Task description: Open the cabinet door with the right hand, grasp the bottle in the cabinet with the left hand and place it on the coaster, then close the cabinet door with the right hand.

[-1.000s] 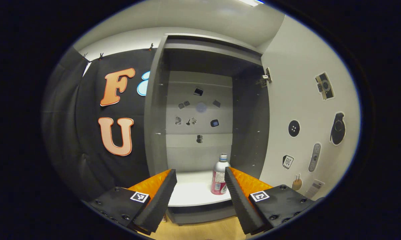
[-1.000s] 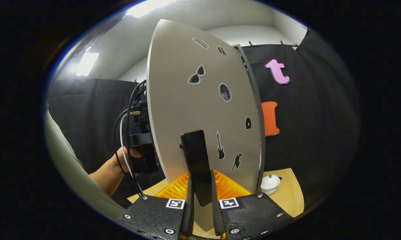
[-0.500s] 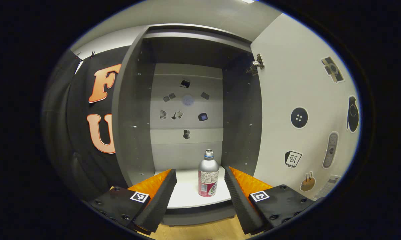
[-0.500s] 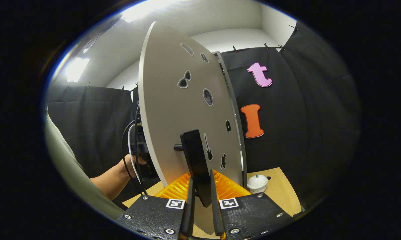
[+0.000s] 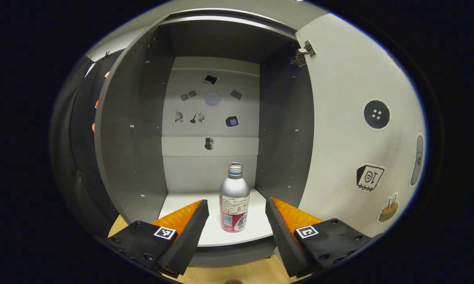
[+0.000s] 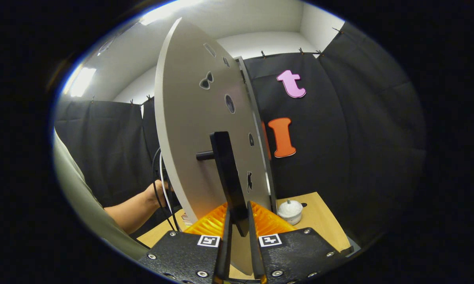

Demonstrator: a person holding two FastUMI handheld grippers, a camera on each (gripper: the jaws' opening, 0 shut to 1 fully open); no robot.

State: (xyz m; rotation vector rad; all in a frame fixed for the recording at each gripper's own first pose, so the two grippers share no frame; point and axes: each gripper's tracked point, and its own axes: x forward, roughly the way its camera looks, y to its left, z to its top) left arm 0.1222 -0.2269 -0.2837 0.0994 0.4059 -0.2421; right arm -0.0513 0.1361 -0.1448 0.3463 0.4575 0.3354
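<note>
Left gripper view: one bottle (image 5: 234, 199) — left hand-held gripper (image 5: 237, 215) wide, empty; right (image 6: 237, 221) clamps handle (image 6: 227, 177).

Ceiling light glare, dim cabinet interior (image 5: 211, 118) — fisheye-bent edges

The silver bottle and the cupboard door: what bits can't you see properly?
- Silver bottle with red label, left gripper view: label print too small.
- Grey cupboard door, right gripper view: its black bar handle hides part, lower end between the right tongs.
- Small white pot: too small to identify.
</note>
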